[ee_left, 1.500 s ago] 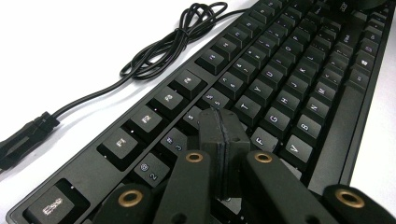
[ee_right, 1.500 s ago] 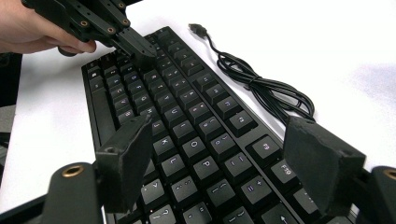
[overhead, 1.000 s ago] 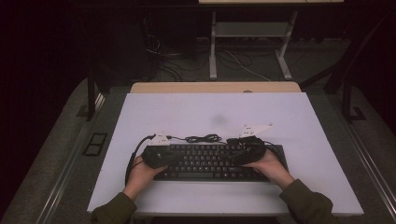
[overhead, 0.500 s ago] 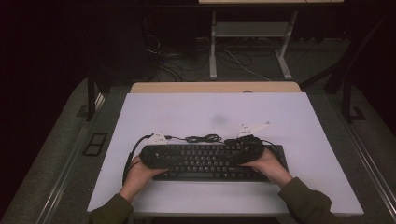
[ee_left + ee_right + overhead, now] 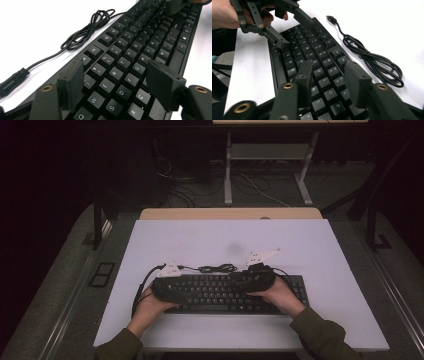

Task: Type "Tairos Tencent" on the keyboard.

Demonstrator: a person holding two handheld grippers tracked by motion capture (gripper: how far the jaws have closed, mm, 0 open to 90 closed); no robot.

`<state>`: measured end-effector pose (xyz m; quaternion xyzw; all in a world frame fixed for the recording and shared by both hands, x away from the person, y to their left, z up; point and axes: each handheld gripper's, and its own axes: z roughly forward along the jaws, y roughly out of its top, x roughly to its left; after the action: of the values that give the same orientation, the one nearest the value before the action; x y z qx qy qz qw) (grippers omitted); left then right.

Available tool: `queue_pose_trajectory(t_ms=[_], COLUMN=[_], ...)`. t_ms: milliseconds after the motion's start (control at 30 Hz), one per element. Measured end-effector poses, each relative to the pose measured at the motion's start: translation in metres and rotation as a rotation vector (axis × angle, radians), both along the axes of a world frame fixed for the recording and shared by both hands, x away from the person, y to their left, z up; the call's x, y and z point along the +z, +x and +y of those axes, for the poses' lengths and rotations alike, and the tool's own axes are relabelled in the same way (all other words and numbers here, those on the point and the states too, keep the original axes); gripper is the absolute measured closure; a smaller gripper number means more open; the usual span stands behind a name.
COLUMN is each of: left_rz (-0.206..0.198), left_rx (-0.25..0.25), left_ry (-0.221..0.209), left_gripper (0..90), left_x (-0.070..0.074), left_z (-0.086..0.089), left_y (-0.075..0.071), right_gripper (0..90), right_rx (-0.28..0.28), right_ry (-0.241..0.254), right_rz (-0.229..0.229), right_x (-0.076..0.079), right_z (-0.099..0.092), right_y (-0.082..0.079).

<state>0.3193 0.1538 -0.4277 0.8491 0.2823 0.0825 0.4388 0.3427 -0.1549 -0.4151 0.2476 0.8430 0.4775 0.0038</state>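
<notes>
A black keyboard (image 5: 225, 292) lies along the near part of the white table, with its cable coiled (image 5: 217, 268) behind it. My left gripper (image 5: 117, 85) hovers over the keyboard's (image 5: 130, 55) left letter keys. Its jaws have just been opening and stand open, with only keys below them. My right gripper (image 5: 331, 82) hangs over the right-hand keys (image 5: 312, 52). Its jaws have just been closing but are still apart, and nothing is pinched. In the right gripper view the left gripper (image 5: 295, 33) shows at the top left, open, held by a hand (image 5: 224, 15).
The coiled cable (image 5: 372, 60) ends in a USB plug (image 5: 331, 18) lying loose on the white table top (image 5: 300, 245). A wooden strip (image 5: 230, 213) runs along the far edge. Behind it stand a metal desk frame (image 5: 227, 170) and floor cables in the dark.
Both hands stay at the keyboard's two ends and the grippers barely shift. The keyboard and cable lie where they were.
</notes>
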Motion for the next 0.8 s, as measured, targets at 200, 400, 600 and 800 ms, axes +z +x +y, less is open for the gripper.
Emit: queue_pose_trajectory(t_ms=[200, 400, 600, 800], left_rz=[-0.004, -0.015, -0.016, -0.007], left_rx=[0.016, 0.035, 0.042, 0.045], left_ry=[0.004, 0.010, 0.009, 0.012], left_gripper=[20.2, 13.1, 7.8, 1.1], left_x=[0.000, 0.001, 0.000, -0.001], left_z=[0.001, 0.002, 0.002, 0.001], left_y=[0.000, 0.001, 0.001, 0.002], right_gripper=[73.0, 85.0, 89.1, 89.1], right_rx=[0.003, 0.020, 0.050, 0.062], right_ry=[0.012, 0.002, -0.009, -0.015], right_rz=[-0.006, 0.000, -0.003, 0.005], right_x=[0.000, -0.003, -0.003, -0.006], right_z=[0.003, 0.008, 0.013, 0.018], right_y=[0.000, -0.003, -0.007, -0.010])
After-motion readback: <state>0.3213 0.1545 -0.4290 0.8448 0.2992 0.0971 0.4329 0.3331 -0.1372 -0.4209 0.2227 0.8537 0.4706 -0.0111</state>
